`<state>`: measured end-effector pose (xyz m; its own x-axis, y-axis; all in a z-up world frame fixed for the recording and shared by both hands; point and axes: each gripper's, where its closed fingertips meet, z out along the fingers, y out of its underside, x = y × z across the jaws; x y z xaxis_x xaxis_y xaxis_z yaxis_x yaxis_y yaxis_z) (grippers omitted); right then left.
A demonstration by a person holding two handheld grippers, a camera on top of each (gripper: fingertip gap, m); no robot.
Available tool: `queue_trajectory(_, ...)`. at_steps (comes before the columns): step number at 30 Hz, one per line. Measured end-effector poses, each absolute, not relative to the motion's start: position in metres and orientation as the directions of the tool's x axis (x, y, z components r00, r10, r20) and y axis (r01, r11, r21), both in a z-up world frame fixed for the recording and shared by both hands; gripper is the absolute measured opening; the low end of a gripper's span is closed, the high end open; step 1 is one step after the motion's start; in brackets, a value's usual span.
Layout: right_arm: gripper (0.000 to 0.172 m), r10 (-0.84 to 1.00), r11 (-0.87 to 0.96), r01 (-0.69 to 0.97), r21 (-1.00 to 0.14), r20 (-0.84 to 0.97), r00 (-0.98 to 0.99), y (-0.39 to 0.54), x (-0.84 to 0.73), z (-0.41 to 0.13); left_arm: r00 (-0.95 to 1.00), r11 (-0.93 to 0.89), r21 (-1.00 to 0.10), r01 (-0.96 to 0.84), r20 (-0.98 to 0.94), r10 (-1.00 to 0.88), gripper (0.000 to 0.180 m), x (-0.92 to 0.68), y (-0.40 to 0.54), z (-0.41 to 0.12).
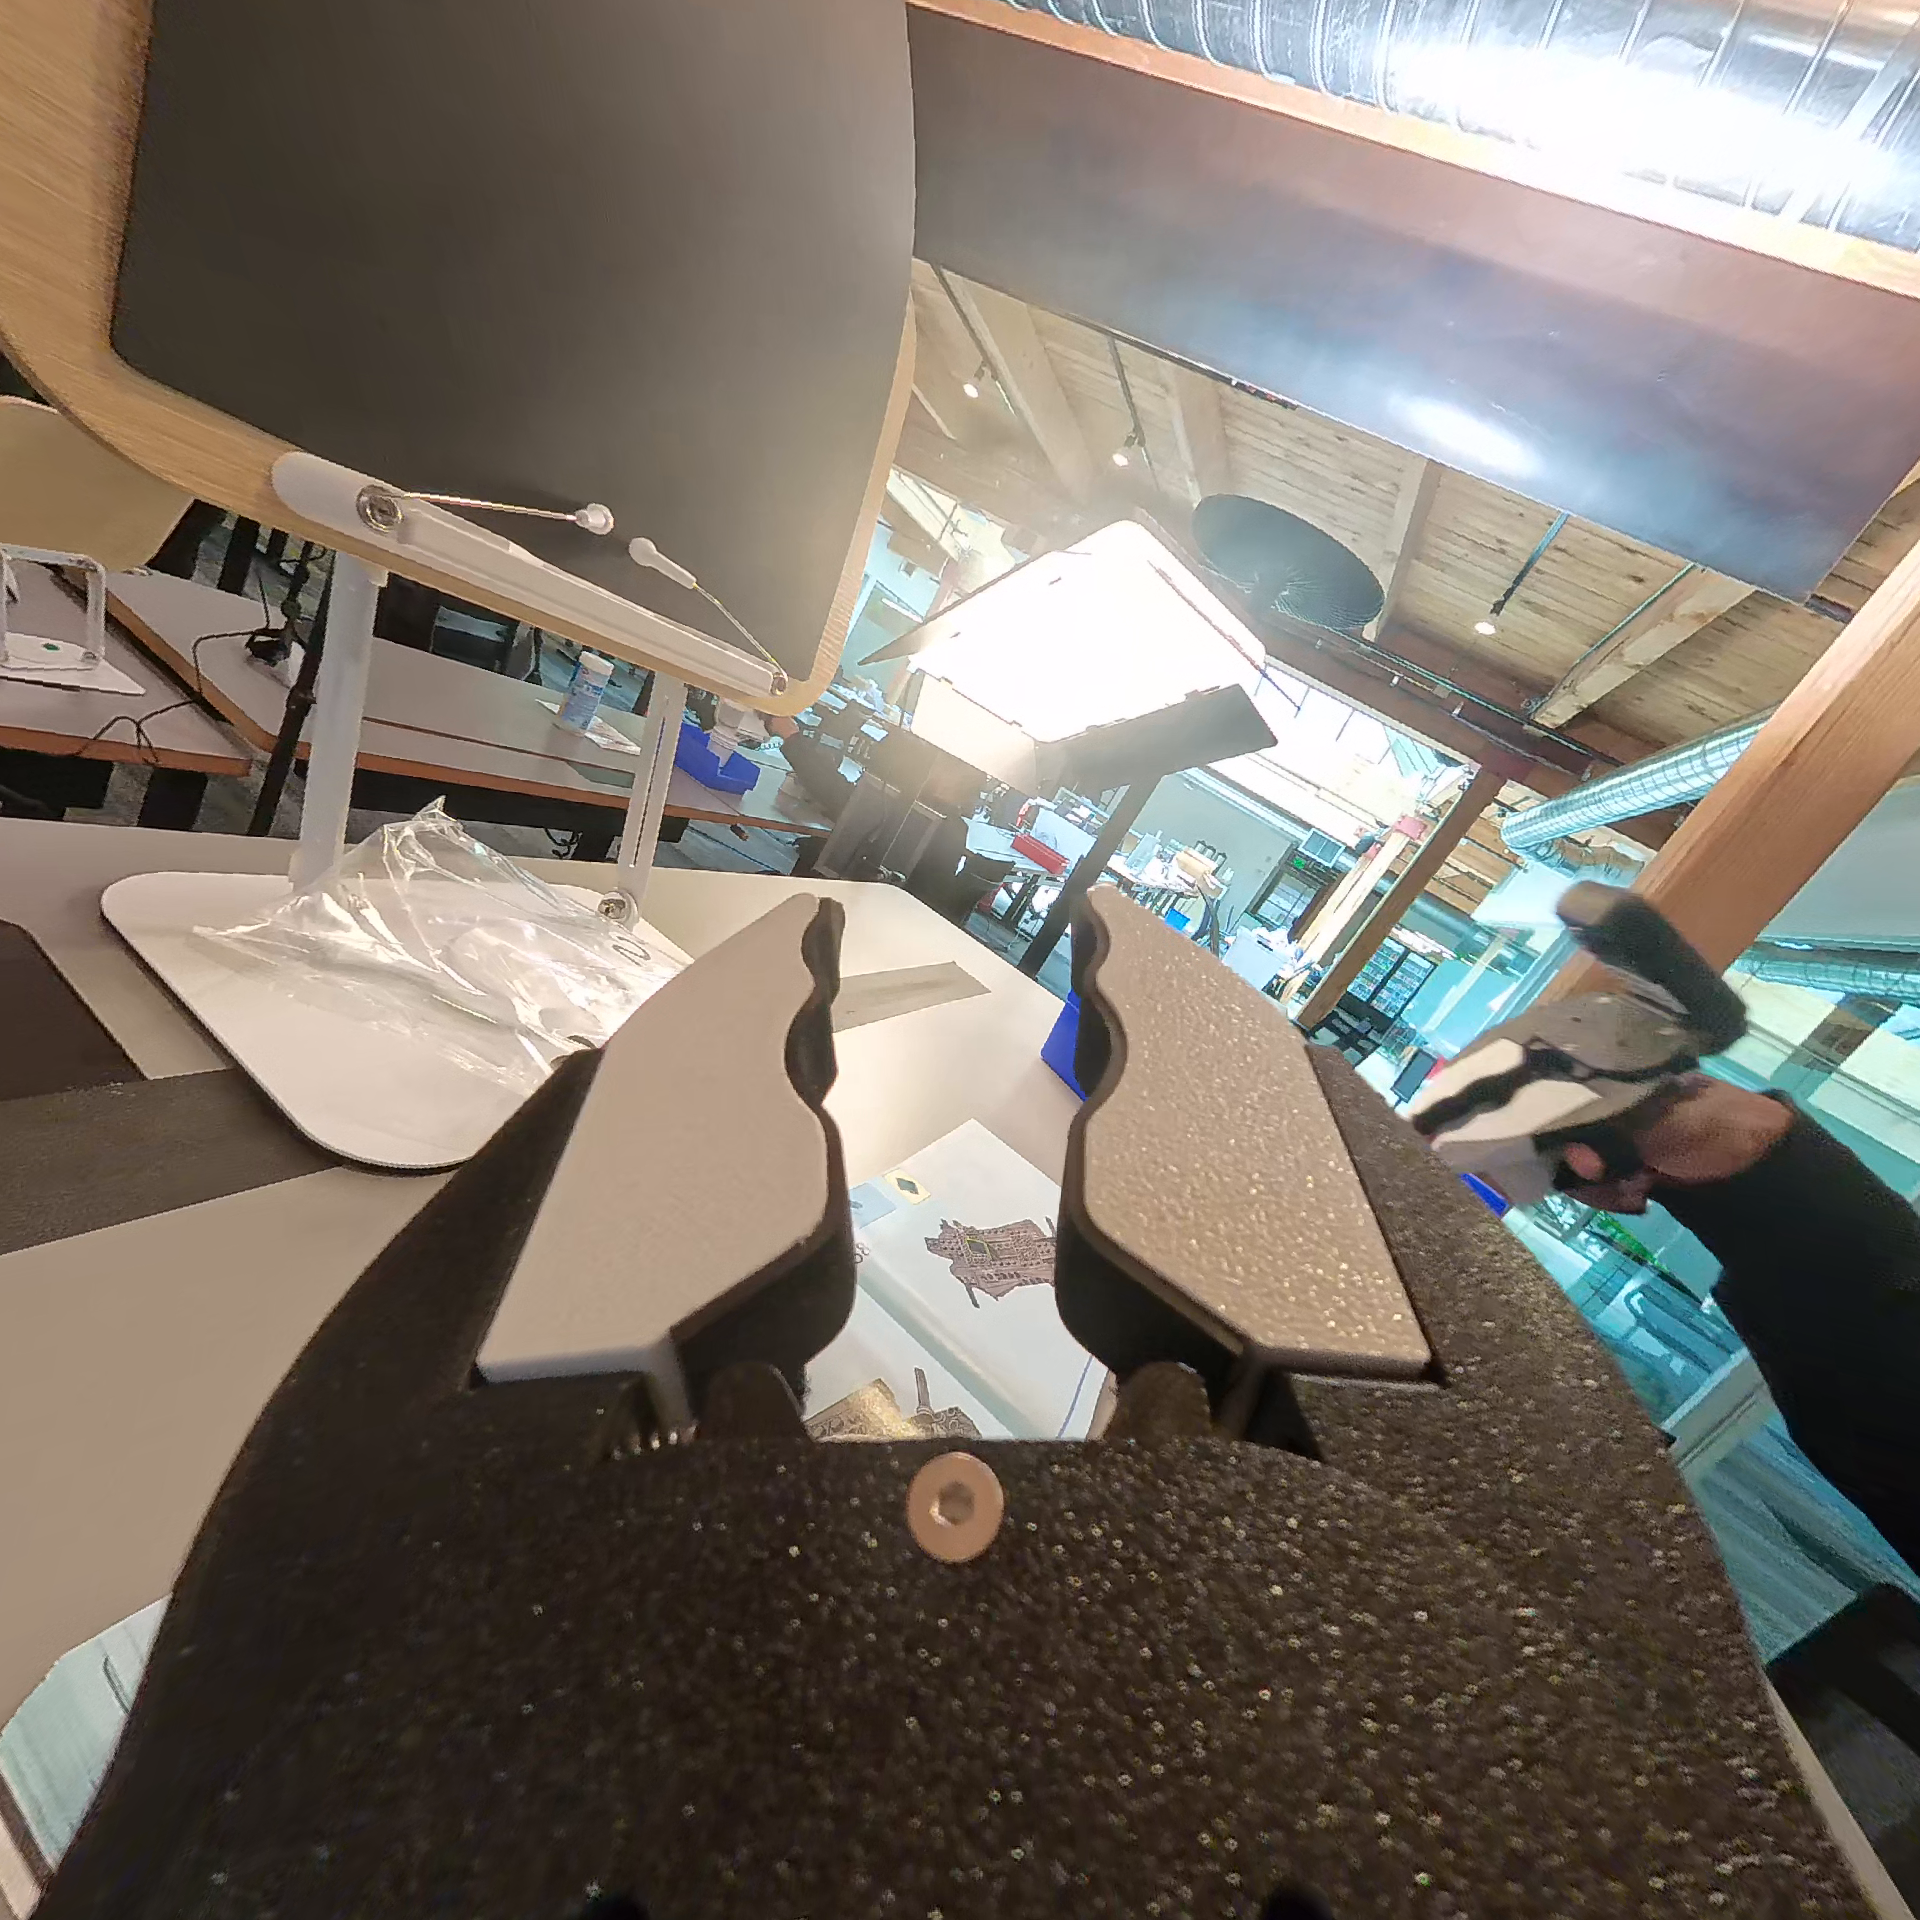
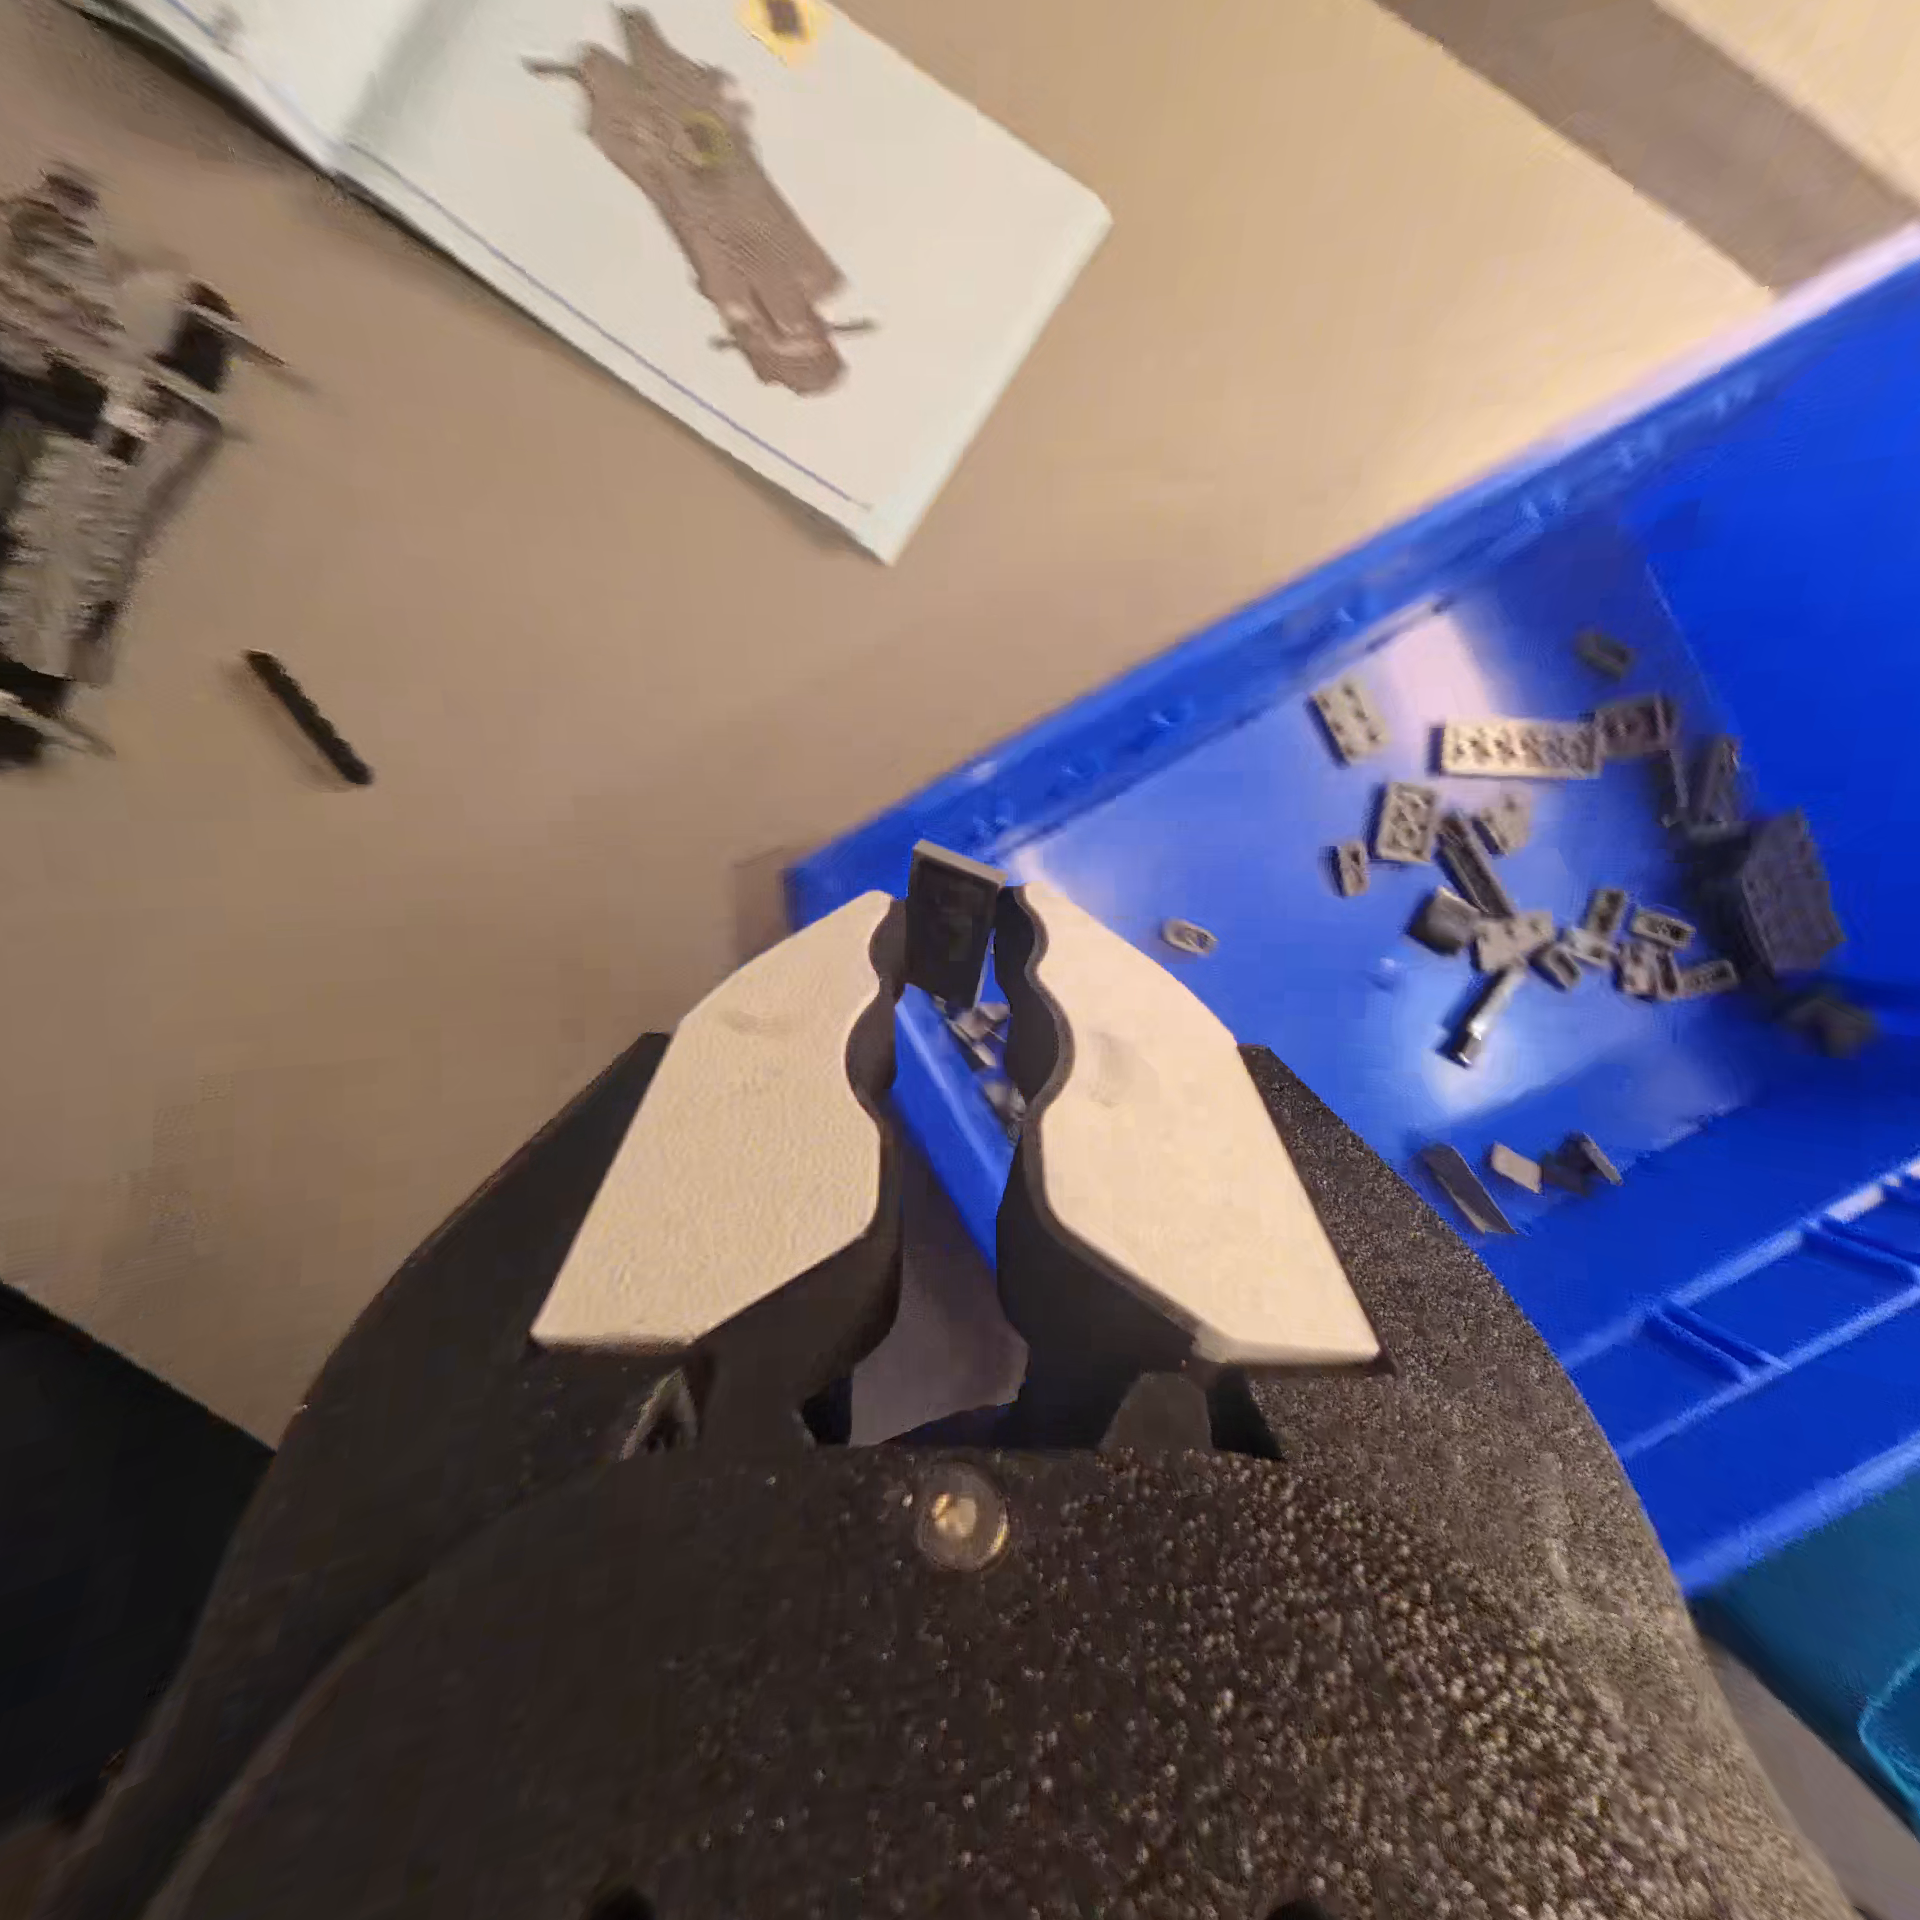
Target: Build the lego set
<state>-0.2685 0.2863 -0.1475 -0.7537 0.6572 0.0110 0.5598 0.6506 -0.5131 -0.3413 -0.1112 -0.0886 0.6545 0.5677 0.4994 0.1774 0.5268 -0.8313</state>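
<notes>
One small dark grey brick plate [image 2: 948, 930] stands upright, pinched at the tips of the right tongs [image 2: 951, 935], over the near-left corner of the blue bin [image 2: 1299, 644]. Left tongs [image 1: 951, 971] gape empty above the worktop [image 1: 914, 935], far left of the bin.

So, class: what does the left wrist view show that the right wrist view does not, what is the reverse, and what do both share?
Only the left wrist view: the open, empty left gripper, a white stand carrying a dark board, a clear plastic bag, and the workshop behind.

Only the right wrist view: a dark grey brick piece pinched between the right gripper's fingertips, loose grey pieces inside the bin, and a black strip on the table.

Both: the instruction booklet, the blue bin, the table.
</notes>
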Motion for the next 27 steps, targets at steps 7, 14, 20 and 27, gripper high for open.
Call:
queue_trajectory(7, 0.016, 0.508, 0.675, 0.399, -0.621, -0.002, -0.862, 0.165, -0.215, -0.17, 0.659, 0.501, -0.844, 0.191, 0.488, 0.572, 0.043, -0.342, -0.102, -0.092)
queue_trajectory(14, 0.018, 0.502, 0.522, 0.313, -0.793, -0.011, -0.865, 0.105, -0.215, -0.198, 0.651, 0.5, -0.846, 0.185, 0.486, 0.583, 0.043, -0.339, -0.107, -0.092)
queue_trajectory(20, 0.025, 0.499, 0.529, 0.352, -0.772, -0.052, -0.865, 0.119, -0.205, -0.212, 0.648, 0.514, -0.839, 0.179, 0.494, 0.58, 0.043, -0.339, -0.113, -0.09)
queue_trajectory(27, 0.025, 0.547, 0.522, 0.399, -0.754, -0.063, -0.835, 0.138, -0.206, -0.222, 0.653, 0.511, -0.839, 0.187, 0.495, 0.573, 0.043, -0.341, -0.109, -0.091)
